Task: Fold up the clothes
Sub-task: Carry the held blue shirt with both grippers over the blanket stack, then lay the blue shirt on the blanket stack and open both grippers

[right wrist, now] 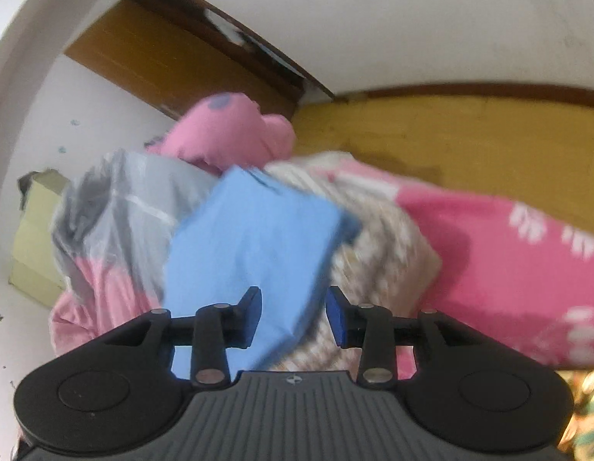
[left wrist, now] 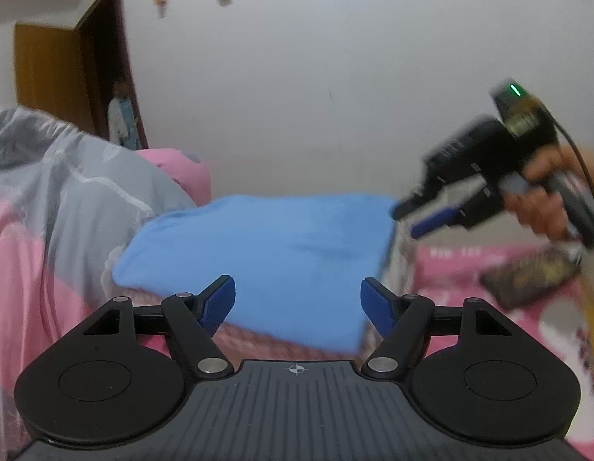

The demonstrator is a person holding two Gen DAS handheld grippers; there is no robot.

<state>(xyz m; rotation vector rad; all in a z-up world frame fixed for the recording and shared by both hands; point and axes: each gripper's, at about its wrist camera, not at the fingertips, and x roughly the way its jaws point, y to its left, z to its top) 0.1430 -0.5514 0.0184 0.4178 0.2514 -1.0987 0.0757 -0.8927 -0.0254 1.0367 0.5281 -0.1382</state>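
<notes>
A folded light-blue garment point(left wrist: 266, 253) lies flat on the bedding, and it also shows in the right wrist view point(right wrist: 250, 246). My left gripper point(left wrist: 298, 299) is open at the garment's near edge, and its blue pads point(left wrist: 220, 299) touch nothing. My right gripper point(left wrist: 406, 221), held in a hand point(left wrist: 535, 199), is at the garment's far right corner. In its own view the right gripper point(right wrist: 295, 315) stands open. A corner of the blue garment shows in the gap, and the pads point(right wrist: 337, 315) do not press on it.
A grey and pink quilt point(left wrist: 66, 199) is heaped at the left, with a pink pillow point(left wrist: 181, 169) behind it. A beige patterned blanket point(right wrist: 381, 253) and a pink sheet point(right wrist: 508, 253) cover the bed. The wooden headboard point(right wrist: 450, 142) is beyond. A dark flat object point(left wrist: 527, 276) lies at the right. A person point(left wrist: 122, 115) stands in the doorway.
</notes>
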